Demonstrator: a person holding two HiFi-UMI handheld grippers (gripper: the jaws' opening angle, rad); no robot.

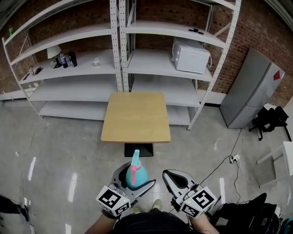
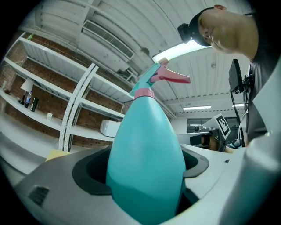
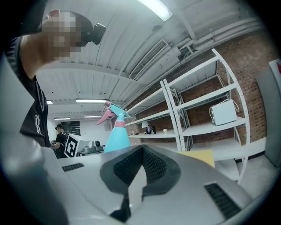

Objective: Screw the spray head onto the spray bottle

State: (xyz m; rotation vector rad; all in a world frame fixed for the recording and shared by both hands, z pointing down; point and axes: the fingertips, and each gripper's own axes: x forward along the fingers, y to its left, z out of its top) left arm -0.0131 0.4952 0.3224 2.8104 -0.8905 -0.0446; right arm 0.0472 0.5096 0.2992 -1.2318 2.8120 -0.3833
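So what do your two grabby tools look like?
Both are light grey plastic. The left tool and the right tool each have curved jaws lined with black ridged pads. Each one carries a white cube printed with black square markers. The person holding them wears a black top.

Brick wall (image 1: 160, 11), white shelving (image 1: 121, 50), wooden table (image 1: 136, 117)

Open floor lies in front of the bench (image 1: 136, 118) and on both its sides; shelves (image 1: 151, 61) stand close behind it and bar the way.
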